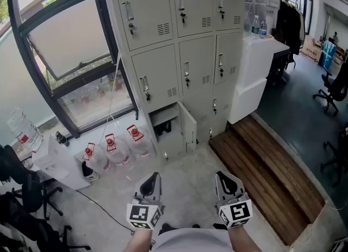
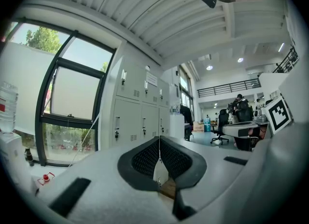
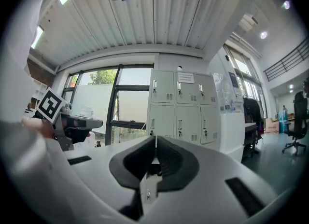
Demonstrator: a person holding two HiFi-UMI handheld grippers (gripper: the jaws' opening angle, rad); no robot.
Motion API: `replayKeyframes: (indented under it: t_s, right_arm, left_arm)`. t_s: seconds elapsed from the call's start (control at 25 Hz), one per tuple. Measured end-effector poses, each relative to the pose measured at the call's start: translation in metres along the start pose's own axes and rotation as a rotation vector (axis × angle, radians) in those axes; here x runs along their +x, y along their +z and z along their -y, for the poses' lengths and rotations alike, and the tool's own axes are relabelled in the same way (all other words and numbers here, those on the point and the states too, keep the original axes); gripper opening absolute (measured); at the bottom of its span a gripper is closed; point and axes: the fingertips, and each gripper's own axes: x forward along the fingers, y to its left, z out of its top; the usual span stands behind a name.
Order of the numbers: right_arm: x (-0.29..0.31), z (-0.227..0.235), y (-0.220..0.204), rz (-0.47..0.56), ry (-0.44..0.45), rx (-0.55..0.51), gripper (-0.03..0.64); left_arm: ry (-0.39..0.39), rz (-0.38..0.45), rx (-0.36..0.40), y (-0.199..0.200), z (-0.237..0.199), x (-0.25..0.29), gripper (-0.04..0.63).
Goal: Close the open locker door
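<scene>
Jaws together on left gripper (image 1: 154,178) and right gripper (image 1: 222,177); one locker door (image 1: 188,129) ajar.

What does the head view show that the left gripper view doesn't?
Only the head view: the bottom locker's open door swung out, and the floor before it. Only the left gripper view: the ceiling, a mezzanine railing, a person by far desks. Both: the locker bank, the window, and the left gripper, jaws together, holding nothing.
</scene>
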Motion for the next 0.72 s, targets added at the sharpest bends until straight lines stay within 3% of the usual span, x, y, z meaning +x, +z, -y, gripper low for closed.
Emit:
replayKeyframes:
  t_s: [0.4,0.72]
  right_arm:
    - [0.026,0.011,-0.014,-0.029,0.029,0.018,0.015]
    - [0.089,0.024,-0.031,-0.063,0.021,0.006,0.017]
  left_arm:
    - [0.023,-0.023,-0.004,-0.009,-0.009,0.02,0.011]
    - [-0.009,-0.033,-0.026,-0.025,-0.044,0.083,0.011]
